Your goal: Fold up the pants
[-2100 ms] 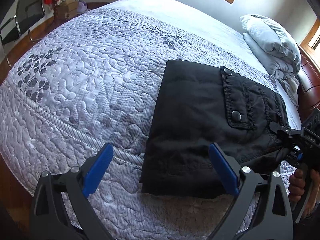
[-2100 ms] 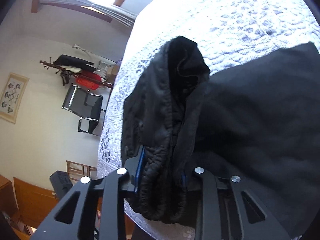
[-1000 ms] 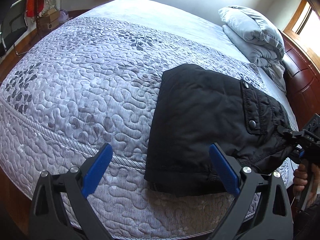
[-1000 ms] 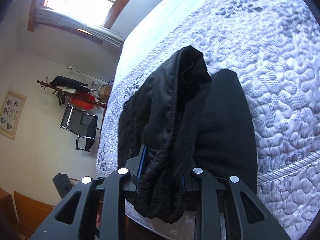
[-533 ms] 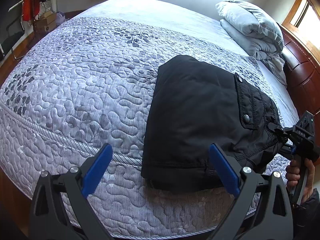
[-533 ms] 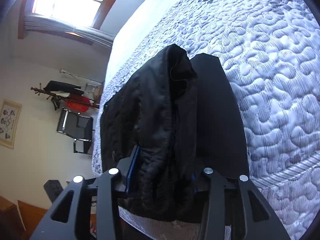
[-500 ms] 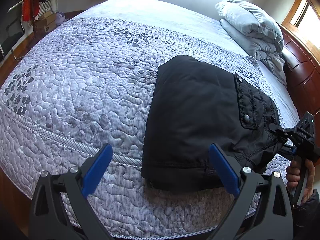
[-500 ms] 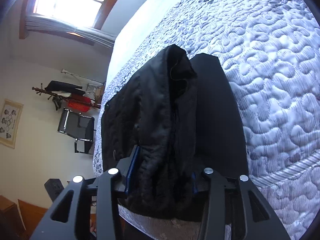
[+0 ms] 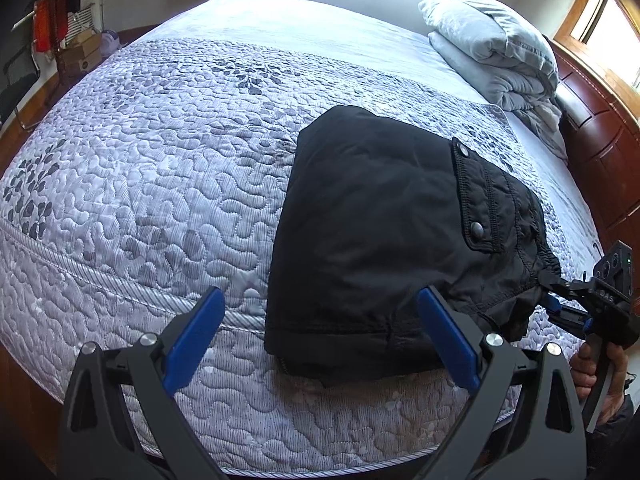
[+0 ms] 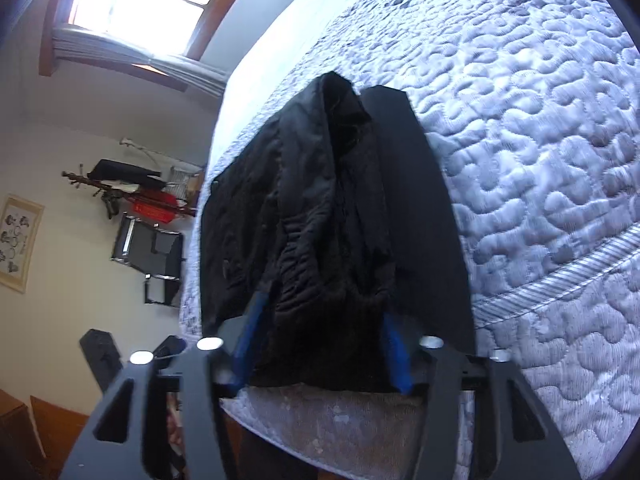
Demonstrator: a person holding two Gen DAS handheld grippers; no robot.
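- Bed [image 9: 160, 168]: the quilt fills both views and lies as it did two seconds ago. The folded duvet [image 9: 492, 44] at 1 o'clock in the left view has not been disturbed.
- Pants [image 9: 380, 220]: a black folded pack on the quilt, right of centre in the left view, running from the middle toward 4 o'clock. Its near edge lies close to the bed's edge.
  - Two seconds ago the waist end stood up in a tall bunch before the right camera. Now that bunch sits lower and slacker, and the flat layer beside it shows full length at 2 o'clock.
  - I judge the last fold to be laid, with only the release and perhaps a smoothing left.
- Left gripper [image 9: 318, 296]: wide apart and empty, hanging over the bed's near edge at 6 o'clock as before. Its right pad overlaps the pants only in the picture.
- Right gripper [image 10: 323, 306]: at 4 o'clock in the left view, held by a hand [image 9: 600, 376].
  - A second ago it had a tight pinch on the waist. It has since gone wider, and its jaws are now closing again.
  - The bunched waist is between the jaws and the cloth meets both blue pads.
- Writing: pale letters show on the right gripper's body in the left view, too small to read with confidence. A framed print [image 10: 18, 240] at 9 o'clock and a red item [image 10: 154, 210] on the rack show marks, none legible. No brand shows on the pants.
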